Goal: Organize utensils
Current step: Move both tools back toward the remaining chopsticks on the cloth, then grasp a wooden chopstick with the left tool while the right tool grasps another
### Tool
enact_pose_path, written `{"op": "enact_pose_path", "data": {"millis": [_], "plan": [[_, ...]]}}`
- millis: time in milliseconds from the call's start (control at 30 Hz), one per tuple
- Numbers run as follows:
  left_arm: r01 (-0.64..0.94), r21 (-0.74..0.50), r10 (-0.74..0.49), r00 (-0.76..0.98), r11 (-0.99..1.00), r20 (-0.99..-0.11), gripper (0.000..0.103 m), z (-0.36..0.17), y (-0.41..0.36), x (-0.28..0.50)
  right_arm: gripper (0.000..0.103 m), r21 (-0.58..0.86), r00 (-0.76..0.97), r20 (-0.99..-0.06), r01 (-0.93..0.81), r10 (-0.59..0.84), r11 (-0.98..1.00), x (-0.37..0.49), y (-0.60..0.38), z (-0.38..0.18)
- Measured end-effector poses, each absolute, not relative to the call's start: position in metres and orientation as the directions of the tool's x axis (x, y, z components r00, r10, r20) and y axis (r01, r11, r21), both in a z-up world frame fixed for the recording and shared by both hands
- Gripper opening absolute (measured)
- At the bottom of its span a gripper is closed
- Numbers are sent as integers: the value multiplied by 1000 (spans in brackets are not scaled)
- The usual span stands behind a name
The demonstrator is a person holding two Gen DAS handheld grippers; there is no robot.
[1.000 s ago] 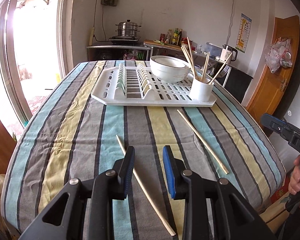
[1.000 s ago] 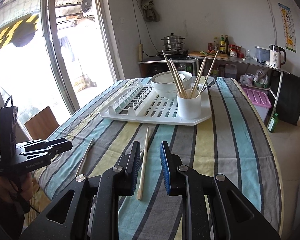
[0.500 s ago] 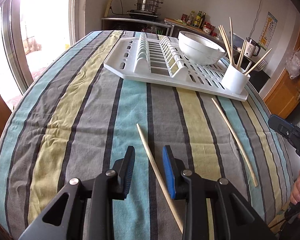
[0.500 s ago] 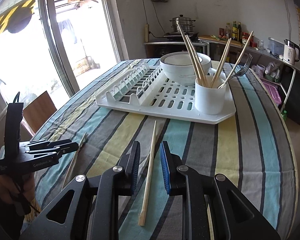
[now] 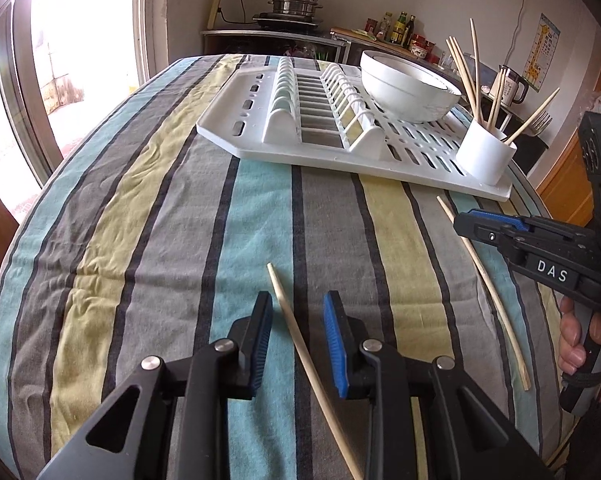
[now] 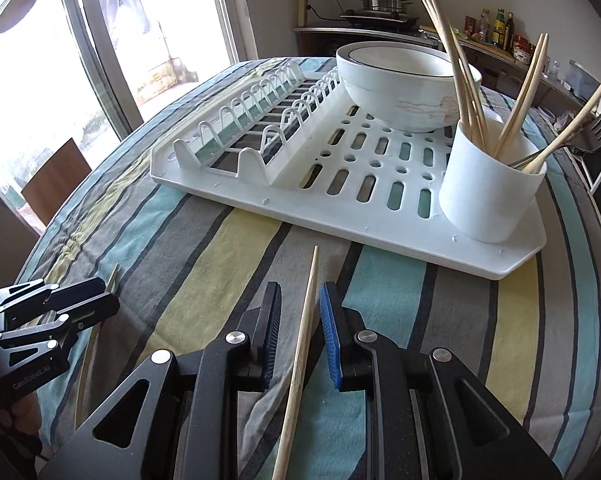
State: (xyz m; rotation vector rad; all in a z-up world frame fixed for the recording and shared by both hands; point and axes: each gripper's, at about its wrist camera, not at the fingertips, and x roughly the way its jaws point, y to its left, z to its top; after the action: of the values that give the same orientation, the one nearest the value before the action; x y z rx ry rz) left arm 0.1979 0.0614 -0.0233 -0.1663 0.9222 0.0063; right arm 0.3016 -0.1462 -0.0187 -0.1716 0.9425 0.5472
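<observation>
Two loose wooden chopsticks lie on the striped tablecloth. My left gripper (image 5: 297, 322) is open, low over the cloth, with one chopstick (image 5: 300, 344) lying between its jaws, untouched. My right gripper (image 6: 300, 316) is open with the other chopstick (image 6: 304, 328) between its jaws; that chopstick also shows in the left wrist view (image 5: 496, 300). A white utensil cup (image 6: 488, 184) holding several chopsticks and a fork stands on the near right corner of the white dish rack (image 6: 300, 208).
A white bowl (image 6: 404, 80) sits on the rack behind the cup. The rack's plate slots (image 5: 320, 108) take up its left half. The table edge drops off close behind both grippers. A counter with a steamer pot (image 5: 296, 0) stands at the far wall.
Both grippers moved forward and down toward the cloth, each bringing its chopstick further in between its open jaws. The chopsticks have not moved.
</observation>
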Motion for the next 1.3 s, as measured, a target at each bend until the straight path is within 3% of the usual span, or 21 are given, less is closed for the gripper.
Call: {"op": "enact_pose_path", "data": {"millis": [233,300,533,800,1300], "plan": [[-62,-86,-30,609,994,-793,14,-24,53,203,19,40,461,-828,-518,319,854,310,-133,-25],[-53,-76,-28,609,996,-793,9,-24,51,204,10,-2,476,-833,-512,282,859,312,-130,-25],[-13,-108,-79,599,994,-797,8,-23,45,209,5,55,467,-821,-508,329,859,311,-141,-17],[24,-148,-130,634,989,-762,6,0,39,204,5,86,545,-747,-489,381,868,293,-169,23],[109,-149,-178,765,983,-619,5,83,28,179,5,124,706,-567,-435,424,892,235,-232,103]]}}
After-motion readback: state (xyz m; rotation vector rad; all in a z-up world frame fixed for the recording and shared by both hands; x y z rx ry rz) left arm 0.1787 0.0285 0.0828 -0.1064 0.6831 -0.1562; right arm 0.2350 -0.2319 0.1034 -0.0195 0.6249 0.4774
